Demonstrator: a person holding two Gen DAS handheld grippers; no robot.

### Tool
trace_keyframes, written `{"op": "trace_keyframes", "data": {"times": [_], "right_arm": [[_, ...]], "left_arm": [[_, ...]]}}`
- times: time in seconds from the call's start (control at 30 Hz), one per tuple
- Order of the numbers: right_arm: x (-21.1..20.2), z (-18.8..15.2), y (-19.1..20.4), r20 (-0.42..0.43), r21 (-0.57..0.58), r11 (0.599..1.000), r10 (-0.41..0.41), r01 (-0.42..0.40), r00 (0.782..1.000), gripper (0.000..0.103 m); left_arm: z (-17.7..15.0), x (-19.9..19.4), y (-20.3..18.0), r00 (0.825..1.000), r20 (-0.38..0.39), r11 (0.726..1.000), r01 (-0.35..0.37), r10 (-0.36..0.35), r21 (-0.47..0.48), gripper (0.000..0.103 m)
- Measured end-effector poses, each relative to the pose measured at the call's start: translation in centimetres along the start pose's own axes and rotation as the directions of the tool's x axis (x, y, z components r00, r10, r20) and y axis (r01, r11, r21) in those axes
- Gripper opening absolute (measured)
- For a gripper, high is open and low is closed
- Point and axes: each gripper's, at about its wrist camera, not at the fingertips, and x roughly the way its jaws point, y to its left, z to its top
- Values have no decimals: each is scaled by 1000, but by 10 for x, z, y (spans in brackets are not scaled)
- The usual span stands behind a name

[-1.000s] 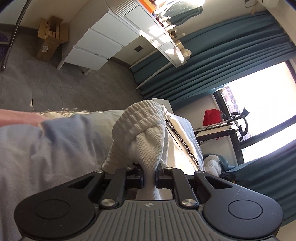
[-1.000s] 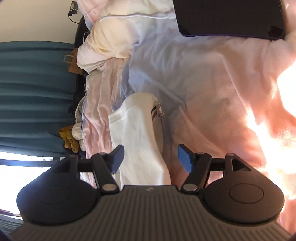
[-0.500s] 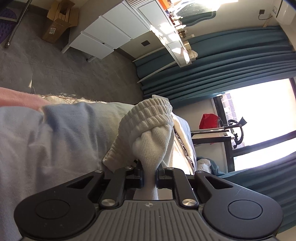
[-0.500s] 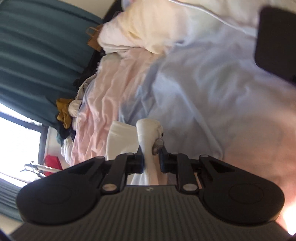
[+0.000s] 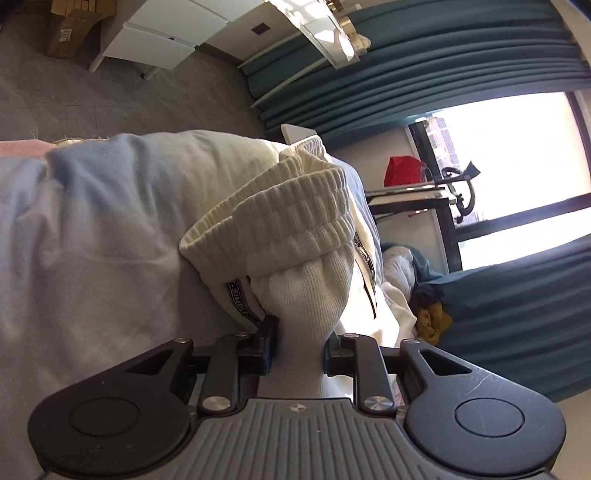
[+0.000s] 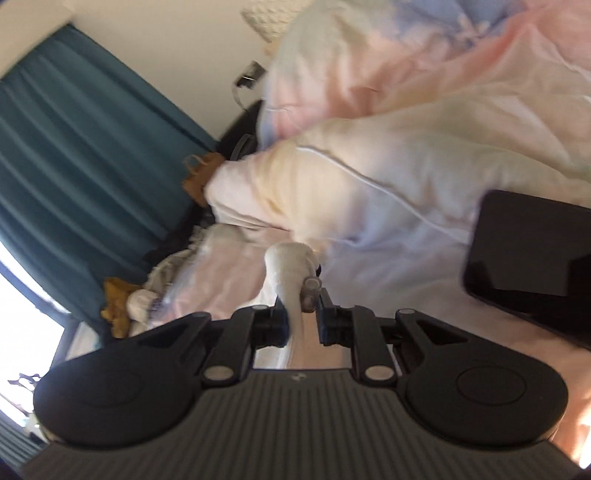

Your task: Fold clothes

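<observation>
In a bedroom w/ teal curtains (image 5: 424, 74), over a rumpled bed (image 5: 92, 221), both grippers are gripping white pants (image 5: 295, 229): left gripper (image 5: 297, 352) clamped on bunched knit, right gripper (image 6: 302, 325), open 1 sec ago, now pinching cloth, lifting for a fold.

Grey tiled floor (image 5: 110, 92) upper left; white drawer unit (image 5: 162, 37) and cardboard box (image 5: 70, 26) along top edge; teal curtains (image 5: 424, 74) upper right; bright window (image 5: 517, 155) right, blown out; bed with pale blue-pink duvet (image 5: 92, 240) left.
</observation>
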Motion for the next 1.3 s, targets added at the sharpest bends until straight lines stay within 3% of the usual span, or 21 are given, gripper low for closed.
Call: {"op": "trace_keyframes", "data": {"times": [0.03, 0.13, 0.2, 0.3, 0.4, 0.53, 0.67, 0.77, 0.9, 1.03, 1.17, 1.3], "right_arm": [[5, -2, -6, -27, 5, 999, -43, 43, 999, 18], [15, -6, -14, -73, 3, 996, -93, 93, 993, 18], [12, -7, -10, -64, -33, 994, -102, 100, 993, 21], [1, -6, 2, -27, -111, 982, -154, 150, 988, 36], [-26, -2, 10, 81, -136, 973, -178, 188, 981, 52], [-57, -2, 31, 156, -196, 971, -109, 139, 982, 63], [-84, -19, 70, 69, -308, 951, 52, -28, 996, 63], [-102, -52, 103, -73, -406, 893, 181, -194, 981, 63], [-110, -114, 135, -276, -485, 804, 232, -344, 933, 63], [-110, -181, 157, -456, -569, 682, 203, -459, 866, 62], [-112, -234, 172, -546, -663, 532, 137, -526, 826, 62], [-97, -263, 172, -605, -680, 490, 47, -546, 795, 61]], "left_arm": [[-2, 0, -1, 1000, -18, 1000, 4, -4, 6, 42], [-8, -6, 10, 998, -43, 997, 48, -51, -65, 61], [-10, -12, 23, 996, -32, 986, 84, -89, -142, 65], [-9, -21, 42, 993, 18, 963, 118, -117, -243, 69], [-4, -20, 53, 993, 51, 947, 113, -103, -300, 70], [2, -7, 62, 996, 52, 934, 84, -70, -347, 70], [6, 7, 66, 994, 71, 920, 102, -81, -379, 70], [14, 16, 59, 994, 95, 934, 89, -60, -347, 70], [29, 29, 38, 992, 116, 978, 68, -46, -197, 69], [38, 40, 14, 991, 127, 999, 41, -38, -16, 70], [35, 46, -3, 993, 118, 996, 11, -22, 93, 71], [30, 31, -7, 993, 119, 980, -28, 4, 195, 71]]}}
